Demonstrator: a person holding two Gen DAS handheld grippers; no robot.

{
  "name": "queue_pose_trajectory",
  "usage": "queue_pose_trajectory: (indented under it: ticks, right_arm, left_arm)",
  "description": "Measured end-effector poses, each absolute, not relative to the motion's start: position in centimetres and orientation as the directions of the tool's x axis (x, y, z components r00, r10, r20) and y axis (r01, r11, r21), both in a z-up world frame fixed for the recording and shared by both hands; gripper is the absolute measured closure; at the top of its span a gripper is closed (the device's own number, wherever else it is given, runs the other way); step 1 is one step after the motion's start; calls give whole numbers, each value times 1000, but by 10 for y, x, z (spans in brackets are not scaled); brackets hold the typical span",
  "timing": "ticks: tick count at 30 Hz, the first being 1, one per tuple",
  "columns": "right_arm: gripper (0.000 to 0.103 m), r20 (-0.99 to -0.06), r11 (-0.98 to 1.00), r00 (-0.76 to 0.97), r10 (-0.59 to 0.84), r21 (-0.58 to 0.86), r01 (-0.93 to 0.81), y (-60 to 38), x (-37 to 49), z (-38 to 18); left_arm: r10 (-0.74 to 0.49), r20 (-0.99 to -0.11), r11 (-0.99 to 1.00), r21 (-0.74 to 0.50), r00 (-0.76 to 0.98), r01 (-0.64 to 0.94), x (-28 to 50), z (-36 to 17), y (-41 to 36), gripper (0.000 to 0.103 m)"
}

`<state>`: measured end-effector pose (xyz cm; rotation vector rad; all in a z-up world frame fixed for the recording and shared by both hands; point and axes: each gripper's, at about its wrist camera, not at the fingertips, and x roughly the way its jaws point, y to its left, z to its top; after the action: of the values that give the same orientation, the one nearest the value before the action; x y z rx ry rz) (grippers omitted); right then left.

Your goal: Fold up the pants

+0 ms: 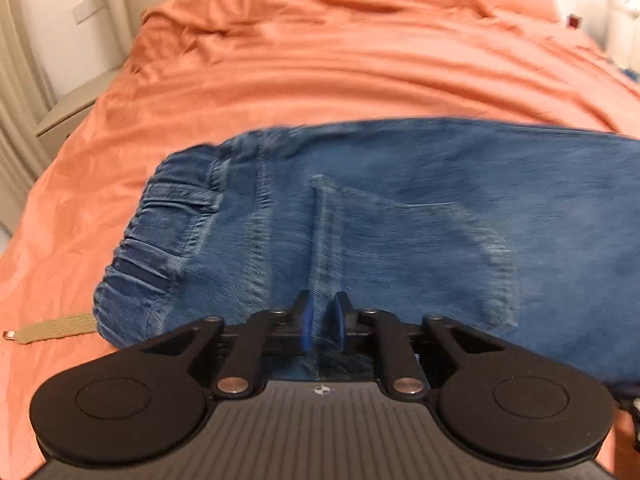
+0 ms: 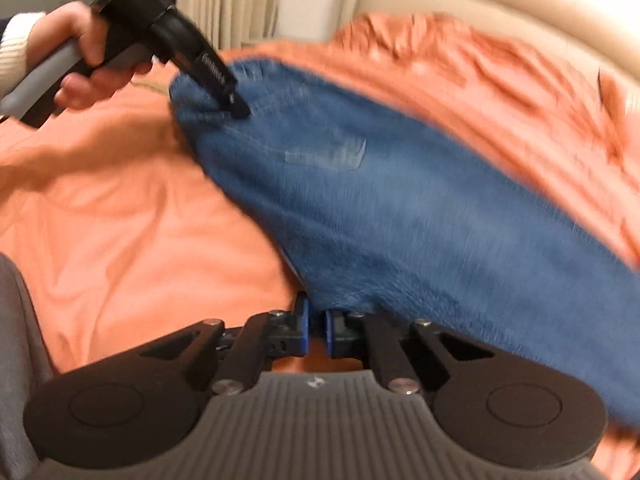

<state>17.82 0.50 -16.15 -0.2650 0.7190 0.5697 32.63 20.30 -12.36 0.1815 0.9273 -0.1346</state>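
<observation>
pants: blue jeans (image 1: 400, 208) are lying stretched across the orange bedspread (image 1: 320, 60), elastic waistband (image 1: 160, 232) toward the left gripper, and they already look doubled leg over leg, i think.
left gripper: the left gripper (image 1: 321, 320) is pinching a ridge of denim near the waist, fingers nearly closed on it.
right gripper: the right gripper (image 2: 316, 320) has its pads almost together right at the fabric's edge; can't tell if it's really biting cloth.
risk: that shallow right grip is looking like it could slip off mid-lift, and the layers could slide apart.
snag: the tan drawstring (image 1: 52, 330) is trailing loose, so it could be getting caught in the fold.
containers: none showing anywhere here.
</observation>
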Motion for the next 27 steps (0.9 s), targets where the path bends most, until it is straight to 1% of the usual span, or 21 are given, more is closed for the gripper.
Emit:
queue_pose_trajectory:
  ticks: [2,3,4,8,9,15,17,18,19,20,22,24,26,27]
  right_arm:
    - [101,-689,823,603,402,-15,-567,1,178,-168]
    - [101,-689,827,599,408,2,-562,0,179,-170]
    - [101,-691,832,593,413,21,-555,-2,181,-170]
    - [101,-703,832,568,428,61,-551,-3,187,-172]
    - [103,-707,832,562,430,68,-551,-5,184,-172]
    - [103,-711,839,539,452,133,-528,-21,175,-163]
    - [103,-703,850,545,457,165,-501,-36,170,-152]
    - [103,-698,860,557,450,172,-480,-45,167,-146]
    - [101,-692,870,570,443,179,-459,-55,165,-139]
    - [99,-686,879,581,437,191,-437,-67,162,-132]
    - [88,-681,903,606,412,219,-369,-96,159,-120]
    - [83,-676,925,631,379,261,-276,-132,159,-108]
    - [82,-667,931,657,351,321,-173,-175,158,-98]
    - [79,-661,929,672,334,351,-117,-198,157,-92]
  left_arm:
    - [-11,-805,977,119,593,179,338,-130,205,97]
    - [30,-803,974,158,596,164,344,-134,204,97]
    - [45,-806,972,172,590,160,352,-138,203,97]
    - [75,-830,971,188,553,151,375,-151,198,96]
    - [88,-828,969,199,554,143,378,-153,196,96]
    - [154,-791,969,239,592,67,374,-136,187,97]
    - [161,-767,968,247,621,53,363,-120,183,92]
    - [161,-755,967,249,635,51,357,-112,179,83]
    - [158,-741,967,251,652,51,351,-103,175,76]
    - [146,-730,967,248,668,59,345,-94,170,75]
    - [106,-725,971,224,680,87,335,-78,154,74]
    - [46,-730,975,183,682,129,329,-64,137,74]
    - [-7,-730,971,158,684,178,323,-53,111,74]
    - [-25,-730,968,153,683,199,322,-50,99,74]
